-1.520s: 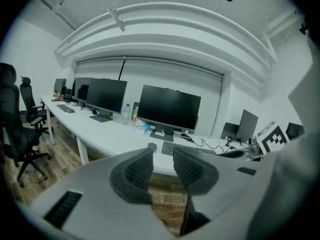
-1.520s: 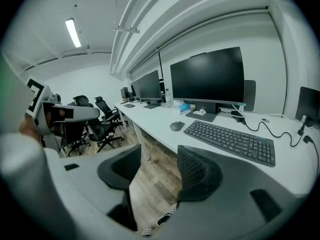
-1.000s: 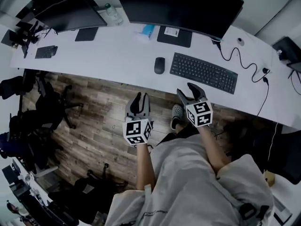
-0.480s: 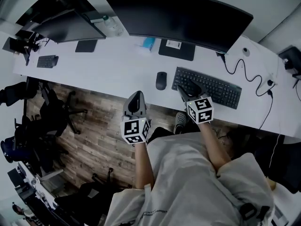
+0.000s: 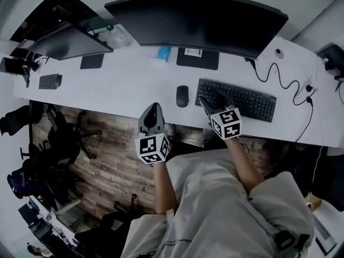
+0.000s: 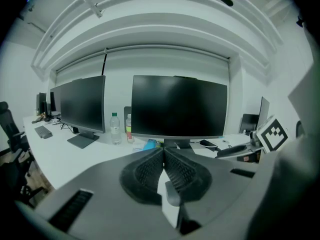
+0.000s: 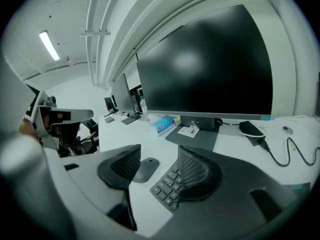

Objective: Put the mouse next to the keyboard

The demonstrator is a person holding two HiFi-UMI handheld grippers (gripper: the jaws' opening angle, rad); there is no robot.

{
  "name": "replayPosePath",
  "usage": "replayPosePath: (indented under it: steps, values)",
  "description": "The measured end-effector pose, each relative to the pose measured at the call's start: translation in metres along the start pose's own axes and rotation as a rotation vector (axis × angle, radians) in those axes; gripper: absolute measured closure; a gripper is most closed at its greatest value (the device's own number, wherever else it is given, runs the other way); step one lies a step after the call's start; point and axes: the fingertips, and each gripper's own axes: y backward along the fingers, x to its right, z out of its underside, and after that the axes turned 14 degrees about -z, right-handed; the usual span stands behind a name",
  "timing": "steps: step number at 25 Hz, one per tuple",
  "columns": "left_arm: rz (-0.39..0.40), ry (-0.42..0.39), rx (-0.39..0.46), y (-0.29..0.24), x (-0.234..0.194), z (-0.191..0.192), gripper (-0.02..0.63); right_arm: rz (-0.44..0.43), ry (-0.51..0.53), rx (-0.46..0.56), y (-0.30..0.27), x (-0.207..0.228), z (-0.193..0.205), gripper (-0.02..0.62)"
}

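Jaws of left tool now closed, right tool moved forward over keyboard left end

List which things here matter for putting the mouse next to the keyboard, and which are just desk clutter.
Job:
- mouse
- keyboard
- right hand-held gripper, open, at the keyboard's left end
- left hand-held gripper, shut, empty

Lying about:
- big monitor
- water bottle
- blue packet
- black cable
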Motion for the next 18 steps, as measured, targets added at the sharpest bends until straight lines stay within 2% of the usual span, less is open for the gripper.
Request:
replayPosePath:
  steps: [5, 8, 18]
  values:
    - [0.045, -0.028, -0.012, -0.021, -0.018, -0.005, 0.583, 0.041, -0.022, -0.011, -0.028, -0.002, 0.000, 0.359]
    - [0.099, -0.038, -0.015, -0.038, -0.026, -0.011, 0.583, 0.086, -0.001, -0.047, -0.045, -0.002, 0.002, 0.351]
    - [0.306, -0.092, -0.028, -0.089, -0.019, -0.023, 0.583, 0.190, -0.082, -0.094, -0.094, -0.009, 0.019, 0.347]
